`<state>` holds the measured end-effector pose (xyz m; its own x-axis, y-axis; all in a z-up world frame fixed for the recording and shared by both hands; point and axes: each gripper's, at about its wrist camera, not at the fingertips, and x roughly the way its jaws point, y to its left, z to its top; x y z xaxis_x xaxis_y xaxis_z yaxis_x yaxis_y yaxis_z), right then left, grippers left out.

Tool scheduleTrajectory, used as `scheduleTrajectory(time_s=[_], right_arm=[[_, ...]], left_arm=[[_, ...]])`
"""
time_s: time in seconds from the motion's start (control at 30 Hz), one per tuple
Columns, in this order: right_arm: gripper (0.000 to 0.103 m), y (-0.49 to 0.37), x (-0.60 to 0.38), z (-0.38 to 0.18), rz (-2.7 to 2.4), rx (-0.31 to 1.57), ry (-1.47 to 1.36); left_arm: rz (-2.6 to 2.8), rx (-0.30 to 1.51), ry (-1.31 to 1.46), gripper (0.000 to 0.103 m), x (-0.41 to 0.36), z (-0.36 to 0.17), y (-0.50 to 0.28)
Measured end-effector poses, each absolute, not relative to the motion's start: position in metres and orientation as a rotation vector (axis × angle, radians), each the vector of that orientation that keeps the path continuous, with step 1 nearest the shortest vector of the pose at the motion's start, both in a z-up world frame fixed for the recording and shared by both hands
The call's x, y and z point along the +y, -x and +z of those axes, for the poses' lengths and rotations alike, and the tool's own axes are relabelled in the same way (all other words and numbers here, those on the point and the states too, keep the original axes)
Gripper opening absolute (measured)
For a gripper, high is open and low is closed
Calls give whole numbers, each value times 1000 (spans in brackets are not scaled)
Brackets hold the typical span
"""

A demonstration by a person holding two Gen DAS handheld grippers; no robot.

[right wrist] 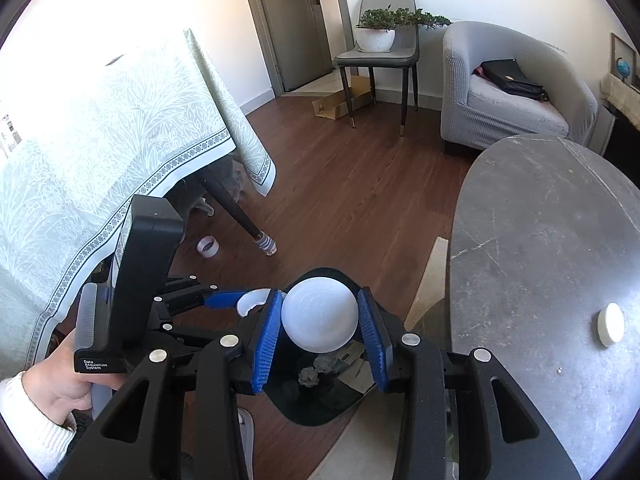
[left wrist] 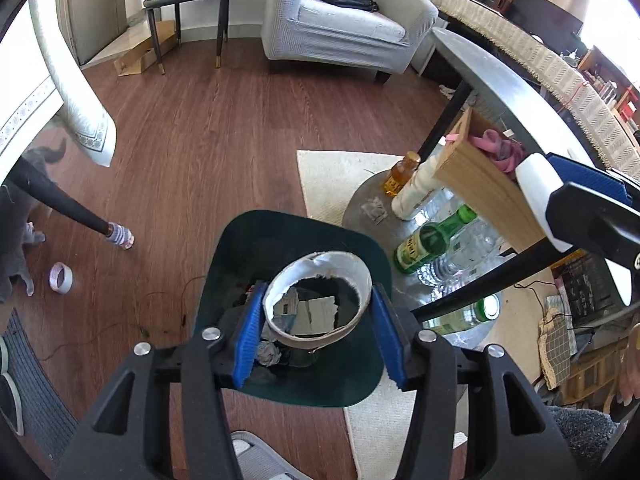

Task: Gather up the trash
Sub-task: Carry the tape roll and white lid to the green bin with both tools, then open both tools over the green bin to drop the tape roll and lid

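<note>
My left gripper (left wrist: 318, 312) is shut on a torn white paper cup (left wrist: 320, 264), held right above the dark green trash bin (left wrist: 360, 384). The bin holds crumpled paper (left wrist: 267, 354) and card scraps. My right gripper (right wrist: 320, 322) is shut on a white plastic cup (right wrist: 319, 314), seen bottom-on, also above the bin (right wrist: 312, 412). The left gripper (right wrist: 244, 300) with its torn cup shows in the right wrist view, just left of the white cup. The right gripper's finger with its white cup (left wrist: 538, 196) shows at the right of the left wrist view.
A grey stone table (right wrist: 540, 240) with a white lid (right wrist: 611, 324) stands at the right. Under it lie bottles (left wrist: 432, 240) on a lower shelf and a wooden box (left wrist: 476, 172). A cloth-covered table (right wrist: 100, 140), a tape roll (left wrist: 61, 278), an armchair (left wrist: 344, 20) and a chair (right wrist: 380, 60) stand around.
</note>
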<state>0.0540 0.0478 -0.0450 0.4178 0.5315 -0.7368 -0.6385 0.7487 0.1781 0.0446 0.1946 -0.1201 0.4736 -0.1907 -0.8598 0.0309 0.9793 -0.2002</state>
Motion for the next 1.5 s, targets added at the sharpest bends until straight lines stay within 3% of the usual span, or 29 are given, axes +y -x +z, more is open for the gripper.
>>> scheduleTrajectory(time_s=[0.07,0.27,0.57,0.83,1.33,1.4,1.47,1.5], right_arm=[[39,-56,53,-49,738,878,141],[39,-59,69,-60,741,898,152],[39,-63,92,-83,735,943,187],[39,-63,111,-105,724,990,231],[40,-64,143,-171,674,1146,344],[41,-63,144,-181,666,1182,379],[52,-62,144,-185,654,1191,385],[52,-61,144,-186,654,1193,388]], left_arm=[[-137,1066,169,63,198,-119,-43],[-126,1038,180,62,212,-112,-35],[-85,973,212,50,233,-82,-21],[-82,890,246,32,247,-53,-10],[-128,759,281,29,246,1,5],[-135,747,294,29,247,5,6],[-137,734,295,29,247,8,7],[-136,731,297,29,247,10,7]])
